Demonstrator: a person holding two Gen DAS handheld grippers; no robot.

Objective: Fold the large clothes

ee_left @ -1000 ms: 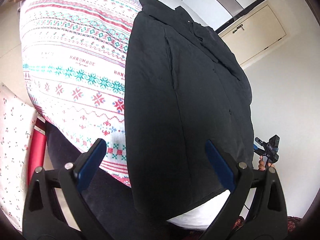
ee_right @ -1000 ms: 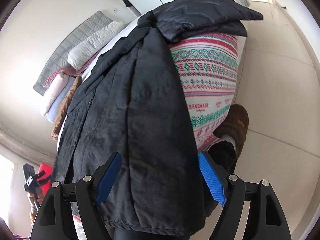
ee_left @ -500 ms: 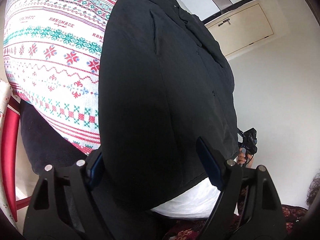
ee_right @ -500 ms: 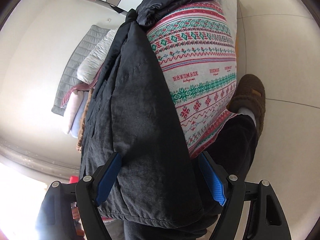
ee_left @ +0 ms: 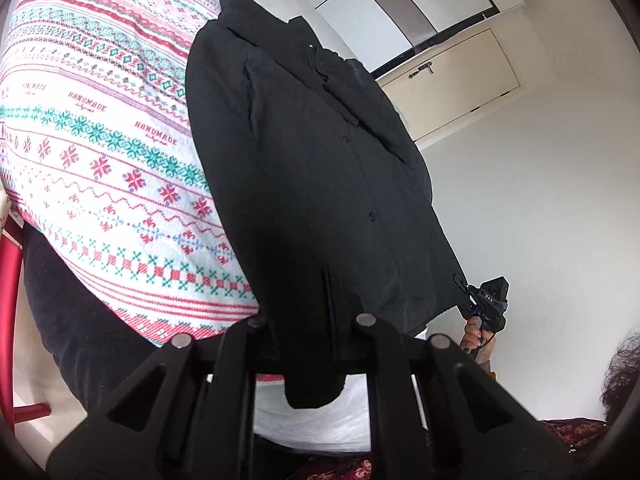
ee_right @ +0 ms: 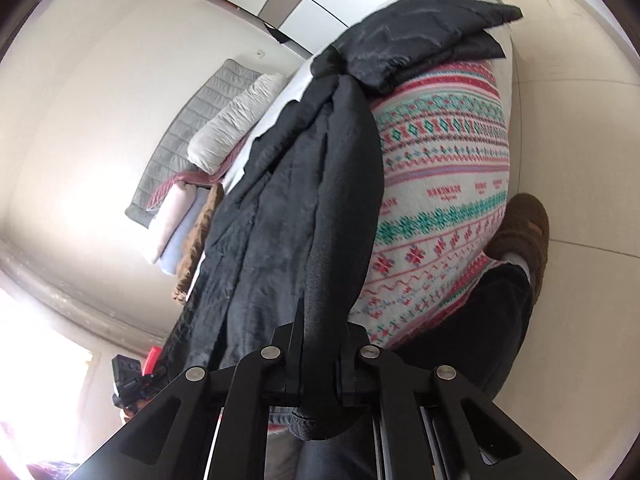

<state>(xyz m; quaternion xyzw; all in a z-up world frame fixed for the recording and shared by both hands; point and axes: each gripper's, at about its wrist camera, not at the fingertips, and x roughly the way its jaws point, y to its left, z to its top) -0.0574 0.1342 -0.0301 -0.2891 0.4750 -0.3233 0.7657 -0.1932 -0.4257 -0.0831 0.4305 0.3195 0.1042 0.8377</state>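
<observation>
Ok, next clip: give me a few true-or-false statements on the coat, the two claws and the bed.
1. The left claw is shut on the hem of the black coat. True.
2. The right claw stands wide open with nothing in it. False: it is shut on the coat's hem too.
3. The coat lies on a bed cover with red and green knit-style bands. True.
4. The coat is already folded into a small square. False: it lies stretched out lengthwise on the bed.
5. A brown slipper shows on the floor beside the bed. True.
</observation>
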